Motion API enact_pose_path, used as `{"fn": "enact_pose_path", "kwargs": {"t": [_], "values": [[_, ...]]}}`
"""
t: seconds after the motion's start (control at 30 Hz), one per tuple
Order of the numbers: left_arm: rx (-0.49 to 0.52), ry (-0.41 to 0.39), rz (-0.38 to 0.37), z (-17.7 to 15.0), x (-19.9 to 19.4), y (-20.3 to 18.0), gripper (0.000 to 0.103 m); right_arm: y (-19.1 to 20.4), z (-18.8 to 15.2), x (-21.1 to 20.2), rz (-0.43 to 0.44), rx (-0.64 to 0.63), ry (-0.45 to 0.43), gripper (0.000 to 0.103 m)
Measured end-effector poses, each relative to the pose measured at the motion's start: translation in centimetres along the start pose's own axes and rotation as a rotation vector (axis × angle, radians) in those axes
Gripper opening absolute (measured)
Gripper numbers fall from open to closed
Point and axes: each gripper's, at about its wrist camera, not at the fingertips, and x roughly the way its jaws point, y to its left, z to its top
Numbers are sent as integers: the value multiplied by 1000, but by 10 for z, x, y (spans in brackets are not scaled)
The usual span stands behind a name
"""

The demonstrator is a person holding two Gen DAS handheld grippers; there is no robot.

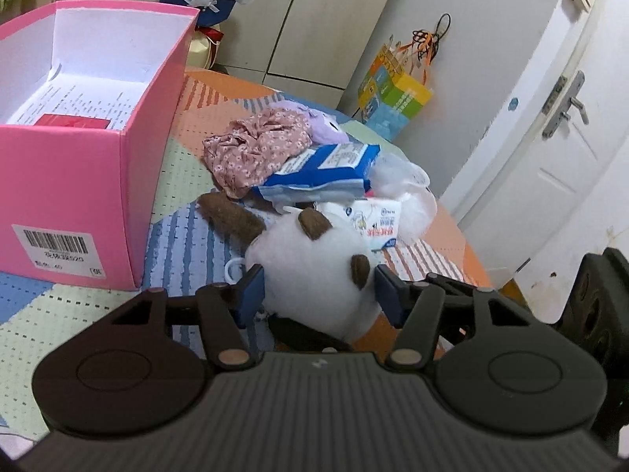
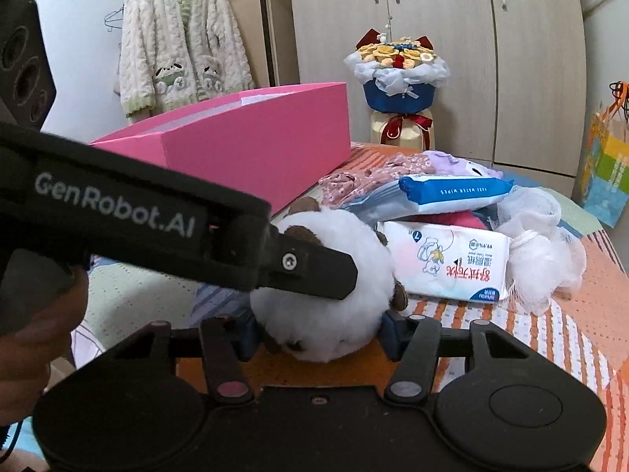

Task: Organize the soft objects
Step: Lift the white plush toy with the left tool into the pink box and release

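A white plush toy with brown ears (image 1: 314, 267) lies on the patchwork table mat. My left gripper (image 1: 318, 295) has its blue pads on both sides of the toy, pressed into it. My right gripper (image 2: 320, 334) also has its pads against the same toy (image 2: 330, 275) from the near side. The left gripper's black body (image 2: 157, 228) crosses the right wrist view above the toy. Behind lie a pink floral cloth (image 1: 255, 149), a lilac plush (image 1: 326, 126), a blue wipes pack (image 1: 326, 169), a white wipes pack (image 2: 448, 267) and a white mesh puff (image 2: 542, 244).
An open pink box (image 1: 78, 181) stands on the table at the left, holding papers. A bouquet (image 2: 397, 78) stands behind the table. A cardigan (image 2: 177, 43) hangs on the wall. A colourful bag (image 1: 393, 94) hangs by the white door. Wardrobes lie behind.
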Motion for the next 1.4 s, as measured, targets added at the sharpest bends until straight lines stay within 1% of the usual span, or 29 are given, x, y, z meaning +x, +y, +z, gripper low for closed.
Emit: {"fn": "enact_pose_path", "kwargs": {"t": [0.13, 0.27, 0.37, 0.47, 0.53, 0.6, 0.7, 0.77, 0.87, 1.0, 1.13, 1.2, 1.4], "values": [[24, 21, 27, -3, -6, -7, 59, 4, 0, -5, 0, 0, 8, 62], [34, 53, 43, -6, -16, -14, 58, 8, 2, -12, 14, 18, 46, 62], [55, 59, 55, -10, -27, -20, 58, 11, 2, -20, 40, 41, 70, 62], [72, 61, 62, -14, -40, -25, 58, 19, 1, -29, 47, 34, 79, 62], [72, 76, 63, -16, -47, -28, 58, 25, 2, -35, 49, 27, 93, 62], [56, 109, 57, -17, -55, -29, 58, 30, 4, -40, 54, 27, 126, 62], [51, 127, 57, -22, -70, -30, 58, 42, 5, -50, 60, 6, 162, 62], [56, 122, 60, -25, -83, -31, 58, 51, 7, -58, 70, -5, 173, 62], [54, 93, 66, -25, -104, -31, 58, 67, 11, -70, 71, -56, 158, 62], [52, 51, 69, -24, -133, -28, 58, 86, 25, -84, 83, -120, 137, 62], [20, 31, 58, -22, -153, -21, 58, 101, 41, -91, 102, -150, 152, 62], [-2, 19, 67, -22, -162, -17, 58, 109, 47, -92, 113, -161, 163, 62], [23, -45, 108, -16, -189, -13, 58, 132, 63, -95, 133, -208, 131, 62]]}}
